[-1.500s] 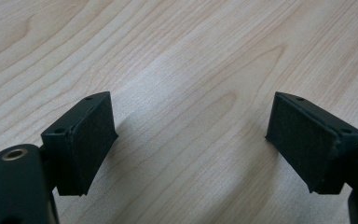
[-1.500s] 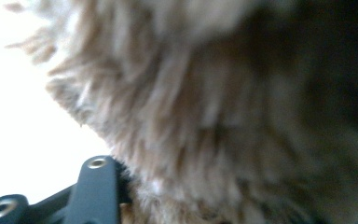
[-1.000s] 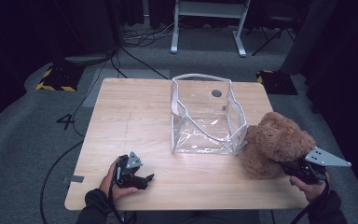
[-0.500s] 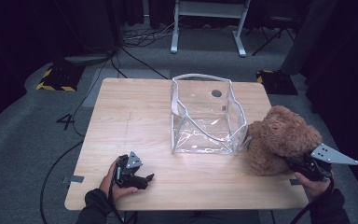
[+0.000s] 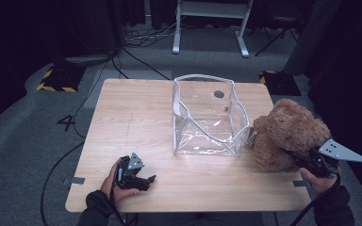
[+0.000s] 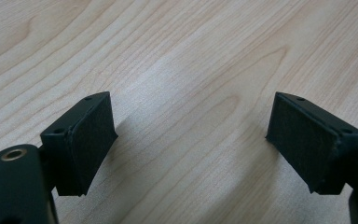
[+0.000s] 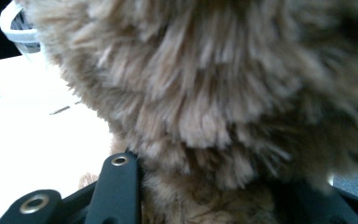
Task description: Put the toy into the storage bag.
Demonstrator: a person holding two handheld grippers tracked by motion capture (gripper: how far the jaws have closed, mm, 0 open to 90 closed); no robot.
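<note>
A brown plush teddy bear [image 5: 285, 134] is lifted at the table's right edge, just right of a clear plastic bin [image 5: 209, 115]. My right gripper [image 5: 306, 162] is shut on the bear's lower side; in the right gripper view its fur [image 7: 223, 93] bulges over both jaws and hides their tips. My left gripper [image 5: 143, 179] rests on the table near the front left, held by a hand. Its jaws stand wide apart over bare wood [image 6: 191, 121], with nothing between the pads [image 6: 93, 135].
The wooden table [image 5: 132, 117] has free surface to the left of the bin. A round hole [image 5: 219, 94] shows in the tabletop behind the bin. Cables and a metal stand lie on the dark floor beyond the far edge.
The right gripper has raised the bear and carried it slightly right and up from the table. The left gripper has stayed where it was.
</note>
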